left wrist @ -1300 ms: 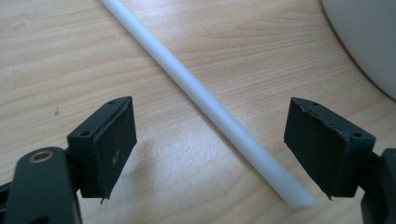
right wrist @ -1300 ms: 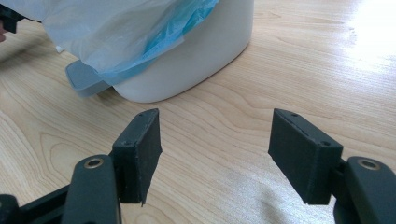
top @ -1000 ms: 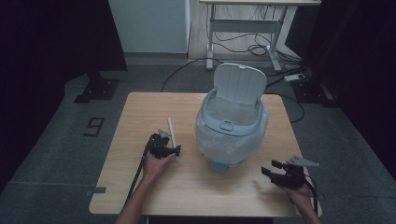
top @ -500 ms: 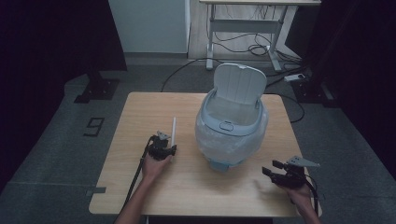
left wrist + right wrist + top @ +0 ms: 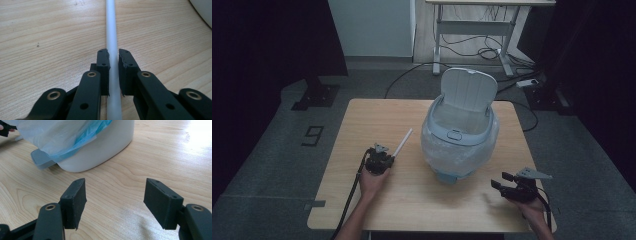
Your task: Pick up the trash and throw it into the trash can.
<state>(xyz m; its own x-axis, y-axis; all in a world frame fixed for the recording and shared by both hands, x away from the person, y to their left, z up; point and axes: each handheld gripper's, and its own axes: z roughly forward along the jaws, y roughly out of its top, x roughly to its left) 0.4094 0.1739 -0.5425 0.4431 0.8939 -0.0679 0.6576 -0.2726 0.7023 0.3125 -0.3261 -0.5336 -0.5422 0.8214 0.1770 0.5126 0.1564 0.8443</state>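
The white stick (image 5: 111, 50) now sits pinched between the jaws of our left gripper (image 5: 113, 72), running straight up the middle of the left gripper view and out past the top edge over the pale wooden table (image 5: 50, 32). A second ago those jaws stood wide around it; they have just been closing, and the pads press on it from both sides. In the high view the stick (image 5: 402, 143) slants up and to the right from the left gripper (image 5: 379, 161), at left of centre in the frame, its far end near the white bin (image 5: 460, 145) but not touching it, and it has swung a little from its earlier, more upright line in that view. The bin stands at centre of the table with its lid (image 5: 469, 90) tipped back and a thin bag (image 5: 62, 137) draped over its rim and down its side. At lower right our right gripper (image 5: 504, 182) has kept its place near the table edge, jaws apart with nothing between them, looking toward the bin's base (image 5: 100, 152) in its own view. We judge the grasp made: the stick is secured low along its length and looks ready to be lifted, most likely toward the open bin. Whether it has left the wood yet we cannot tell.
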